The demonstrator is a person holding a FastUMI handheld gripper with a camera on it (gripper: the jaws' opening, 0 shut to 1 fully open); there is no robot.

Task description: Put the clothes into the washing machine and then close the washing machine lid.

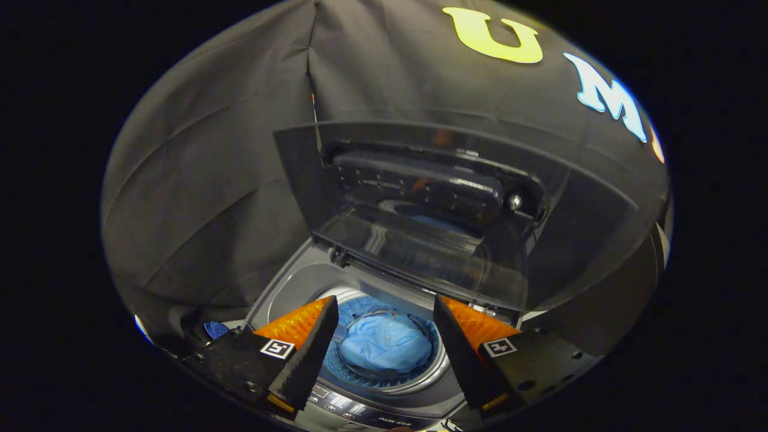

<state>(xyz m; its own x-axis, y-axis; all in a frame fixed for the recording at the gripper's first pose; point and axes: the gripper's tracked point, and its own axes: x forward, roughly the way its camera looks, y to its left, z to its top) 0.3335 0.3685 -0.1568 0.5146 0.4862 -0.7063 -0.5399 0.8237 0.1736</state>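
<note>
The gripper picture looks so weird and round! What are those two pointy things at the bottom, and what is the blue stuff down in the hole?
A small camera sits on a hand-held grabbing tool that a person carries, and it looks forward along the tool. Its lens bends everything, so the picture comes out round. The two pointy things are the gripper, and its jaws stand wide apart, holding nothing. Below and between them is a washing machine that opens at the top. The blue stuff is clothes already lying inside its round drum. The big see-through flap standing up behind is the lid, still open. Just in front of the jaws you can see the button panel.
</note>
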